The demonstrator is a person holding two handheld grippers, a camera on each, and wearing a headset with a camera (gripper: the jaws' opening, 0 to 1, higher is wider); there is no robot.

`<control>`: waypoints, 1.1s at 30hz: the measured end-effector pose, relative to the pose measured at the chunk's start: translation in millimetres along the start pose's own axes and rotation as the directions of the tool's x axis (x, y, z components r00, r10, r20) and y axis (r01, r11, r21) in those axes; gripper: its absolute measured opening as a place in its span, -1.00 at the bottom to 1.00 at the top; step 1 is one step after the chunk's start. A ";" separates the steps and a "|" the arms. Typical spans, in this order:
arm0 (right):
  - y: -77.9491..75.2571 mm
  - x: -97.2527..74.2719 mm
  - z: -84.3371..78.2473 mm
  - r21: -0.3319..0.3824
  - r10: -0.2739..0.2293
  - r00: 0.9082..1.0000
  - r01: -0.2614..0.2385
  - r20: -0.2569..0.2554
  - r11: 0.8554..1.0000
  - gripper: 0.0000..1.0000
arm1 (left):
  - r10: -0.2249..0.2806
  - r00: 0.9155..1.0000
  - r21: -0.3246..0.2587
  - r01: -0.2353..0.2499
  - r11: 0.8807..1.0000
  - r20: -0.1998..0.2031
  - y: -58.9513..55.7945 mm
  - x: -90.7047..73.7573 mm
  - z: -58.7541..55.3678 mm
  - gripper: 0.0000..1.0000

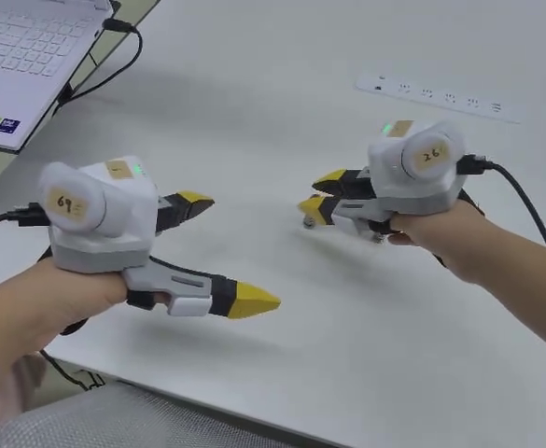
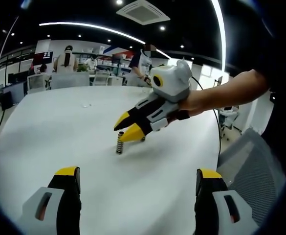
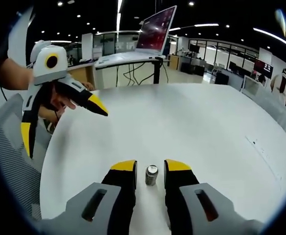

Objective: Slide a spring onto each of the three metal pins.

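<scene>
We see the left gripper (image 1: pixel 235 250) spread wide above the white table (image 1: pixel 282 84), holding nothing, the right gripper (image 3: pixel 151 165) narrowed but not closed, an upright spring (image 3: pixel 151 175) standing on the table between its yellow tips, a slim gap on either side.

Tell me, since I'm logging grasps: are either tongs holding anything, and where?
Nothing is held. Left tongs gape open; right tongs flank the upright spring, gaps on both sides.
</scene>
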State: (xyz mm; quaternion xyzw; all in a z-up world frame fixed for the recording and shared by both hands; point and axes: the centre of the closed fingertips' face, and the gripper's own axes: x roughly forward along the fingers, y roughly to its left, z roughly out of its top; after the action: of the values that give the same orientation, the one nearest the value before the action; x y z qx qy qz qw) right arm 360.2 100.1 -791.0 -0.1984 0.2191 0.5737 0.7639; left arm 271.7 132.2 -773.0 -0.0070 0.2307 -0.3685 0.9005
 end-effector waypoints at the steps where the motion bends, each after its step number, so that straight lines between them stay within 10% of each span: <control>1: 1.7 -3.1 1.4 -0.001 0.002 1.000 -0.002 0.006 1.000 -0.56 | 0.003 1.000 0.004 -0.003 1.000 0.001 0.0 0.2 2.2 0.92; 33: 19.5 -107.8 -26.0 0.160 -0.100 0.981 0.073 0.167 0.984 0.49 | -0.051 0.998 0.082 0.048 0.995 0.036 -18.7 9.2 39.2 0.96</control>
State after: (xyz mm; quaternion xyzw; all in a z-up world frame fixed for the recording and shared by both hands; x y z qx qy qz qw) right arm 312.1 5.8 -752.8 -0.0976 0.1857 0.5365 0.8174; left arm 281.6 106.3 -738.3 0.0170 0.1981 -0.3994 0.8950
